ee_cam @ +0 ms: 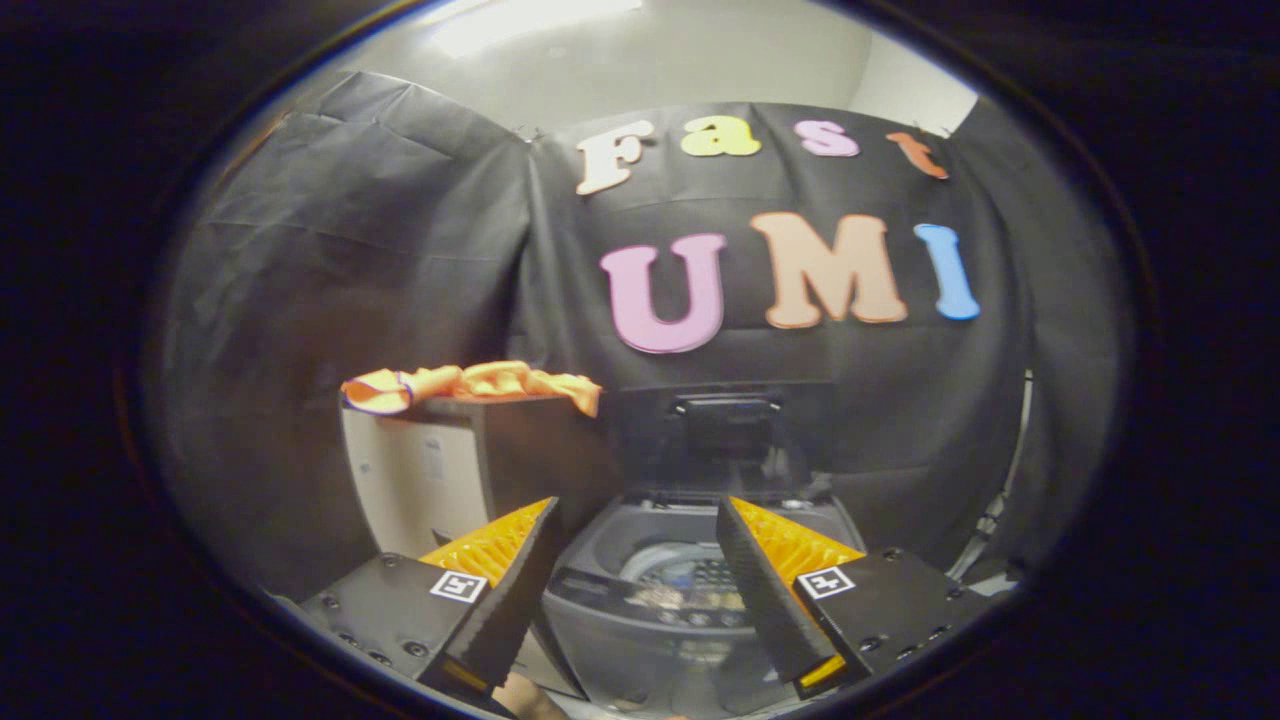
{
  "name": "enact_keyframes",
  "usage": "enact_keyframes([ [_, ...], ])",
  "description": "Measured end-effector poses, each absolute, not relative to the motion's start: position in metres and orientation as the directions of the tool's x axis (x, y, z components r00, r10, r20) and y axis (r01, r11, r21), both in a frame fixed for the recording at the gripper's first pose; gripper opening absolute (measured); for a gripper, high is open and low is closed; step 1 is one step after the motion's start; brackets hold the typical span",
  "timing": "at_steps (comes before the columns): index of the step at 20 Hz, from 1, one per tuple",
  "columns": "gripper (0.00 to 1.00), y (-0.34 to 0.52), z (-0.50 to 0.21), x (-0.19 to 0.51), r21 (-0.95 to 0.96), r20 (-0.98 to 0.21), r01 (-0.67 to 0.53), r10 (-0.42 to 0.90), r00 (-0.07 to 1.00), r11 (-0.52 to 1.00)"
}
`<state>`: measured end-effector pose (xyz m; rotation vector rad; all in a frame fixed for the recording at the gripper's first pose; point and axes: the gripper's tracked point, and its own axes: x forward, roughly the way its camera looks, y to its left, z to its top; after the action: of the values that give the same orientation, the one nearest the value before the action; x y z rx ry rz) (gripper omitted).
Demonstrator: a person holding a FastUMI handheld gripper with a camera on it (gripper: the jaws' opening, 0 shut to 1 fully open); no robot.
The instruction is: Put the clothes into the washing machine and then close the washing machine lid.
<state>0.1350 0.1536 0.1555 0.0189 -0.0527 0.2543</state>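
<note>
Gripper view shows the gripper (pixel 635 525) with its fingers spread wide, holding nothing. Between and just beyond them sits the washing machine (pixel 680 590), its lid (pixel 728 425) raised. Orange clothes (pixel 470 385) lie on a box (pixel 450 470) beside the machine.

Grey top-loading washing machine (pixel 640 600): the gripper (pixel 635 580) fingers, spread apart, cover both of its front corners. Drum contents too small and blurred to identify. Raised dark lid (pixel 727 425) blends into the dark backdrop, outline unclear. Orange cloth with purple trim (pixel 470 384) hides the top edge of the cardboard box (pixel 440 475); box base hidden behind the left finger.
</note>
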Motion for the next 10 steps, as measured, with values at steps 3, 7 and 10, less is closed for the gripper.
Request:
enact_keyframes([
  [3,0.97,0.217,0.204,0.169,-0.005,0.079,-0.370,0.369,0.926,0.929],
  [7,0.98,0.286,0.248,0.214,-0.031,0.064,-0.459,0.460,0.886,0.888],
  [10,0.98,0.325,0.248,0.251,-0.077,-0.006,-0.491,0.492,0.871,0.868],
])
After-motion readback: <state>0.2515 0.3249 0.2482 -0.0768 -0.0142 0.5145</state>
